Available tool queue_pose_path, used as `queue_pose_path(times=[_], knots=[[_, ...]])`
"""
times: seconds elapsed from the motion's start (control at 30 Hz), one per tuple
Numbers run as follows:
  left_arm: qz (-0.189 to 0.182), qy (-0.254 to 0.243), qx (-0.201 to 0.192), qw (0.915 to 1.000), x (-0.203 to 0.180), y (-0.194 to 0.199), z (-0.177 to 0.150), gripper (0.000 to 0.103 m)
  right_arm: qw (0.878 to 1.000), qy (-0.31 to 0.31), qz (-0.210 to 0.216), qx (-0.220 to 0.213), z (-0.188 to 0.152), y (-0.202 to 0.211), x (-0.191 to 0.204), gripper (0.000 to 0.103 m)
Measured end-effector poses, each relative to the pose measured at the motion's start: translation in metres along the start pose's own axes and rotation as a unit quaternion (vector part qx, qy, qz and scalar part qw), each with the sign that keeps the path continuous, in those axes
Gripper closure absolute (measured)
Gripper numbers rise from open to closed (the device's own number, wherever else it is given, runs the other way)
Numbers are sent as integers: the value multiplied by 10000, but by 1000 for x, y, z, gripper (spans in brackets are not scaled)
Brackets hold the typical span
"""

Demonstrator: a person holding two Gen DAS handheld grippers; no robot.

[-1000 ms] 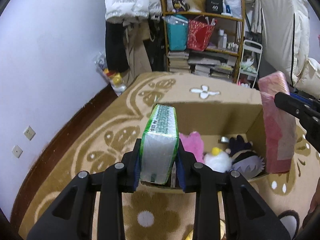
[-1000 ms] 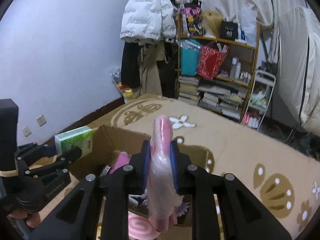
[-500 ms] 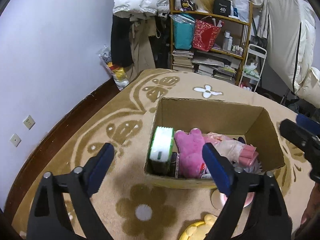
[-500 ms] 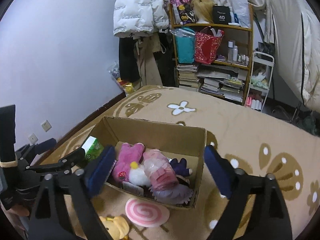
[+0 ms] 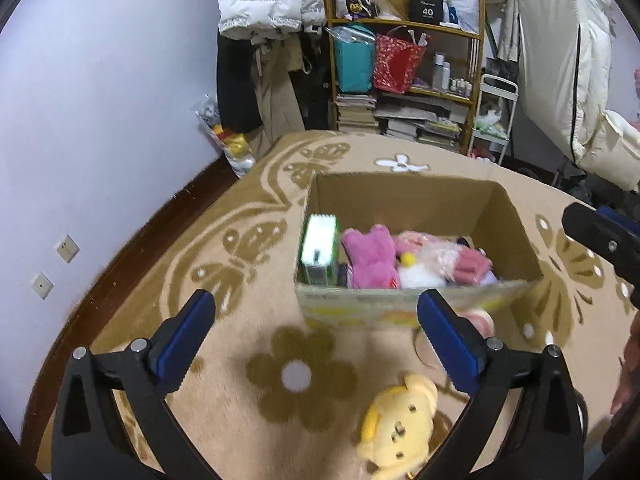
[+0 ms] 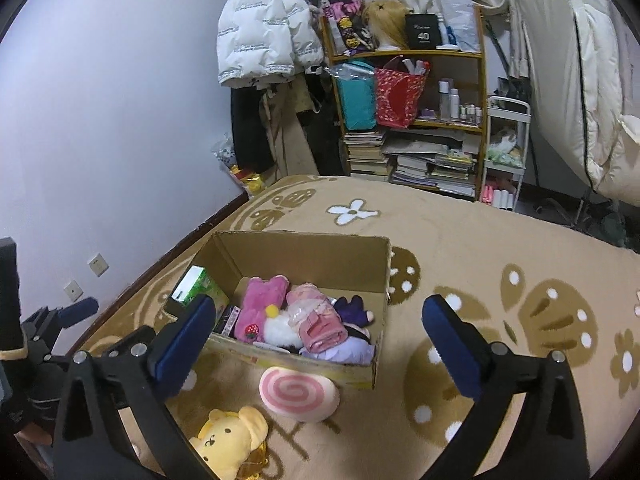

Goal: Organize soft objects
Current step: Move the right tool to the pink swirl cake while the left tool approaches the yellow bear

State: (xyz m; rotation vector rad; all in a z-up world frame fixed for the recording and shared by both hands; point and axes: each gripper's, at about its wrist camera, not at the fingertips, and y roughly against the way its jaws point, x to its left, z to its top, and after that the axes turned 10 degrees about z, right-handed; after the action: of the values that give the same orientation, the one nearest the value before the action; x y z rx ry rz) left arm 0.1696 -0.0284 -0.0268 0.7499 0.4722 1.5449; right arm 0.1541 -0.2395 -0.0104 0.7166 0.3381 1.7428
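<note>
Both tools spread, holding nothing, above the carpet.
One cardboard box sits mid-carpet; left tool, right tool; two toys lie outside: yellow plush, pink swirl cushion.

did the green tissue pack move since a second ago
Yes. The green tissue pack was clamped in the left tool above the cardboard box; now it stands inside the box at its left end, and the tool is open.

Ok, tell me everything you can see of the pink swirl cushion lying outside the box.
The pink swirl cushion is a round, puffy plush disc, white with a pink spiral like a lollipop. It lies flat on the beige carpet, pressed against the near wall of the cardboard box, outside it. The yellow plush toy lies just in front of it, apart. Neither hand-held gripper touches it. In the left wrist view it is mostly hidden.
</note>
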Motion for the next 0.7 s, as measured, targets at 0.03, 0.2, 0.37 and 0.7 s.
queue_pose_path(times=[0.03,0.2,0.37,0.7], knots=[[4,16,4,10000,1,2,-2,3,10000,-17,-5,-3,-2,2,0,0],[-116,36,15,9999,2,16,-11,3,9999,-26,9,108,-17,5,4,0],[-227,6,152,9996,1,16,-24,3,9998,-1,-2,177,-29,6,7,0],[-287,-66,591,9978,-8,-1,-40,3,9990,-140,104,420,-52,-13,-2,0]])
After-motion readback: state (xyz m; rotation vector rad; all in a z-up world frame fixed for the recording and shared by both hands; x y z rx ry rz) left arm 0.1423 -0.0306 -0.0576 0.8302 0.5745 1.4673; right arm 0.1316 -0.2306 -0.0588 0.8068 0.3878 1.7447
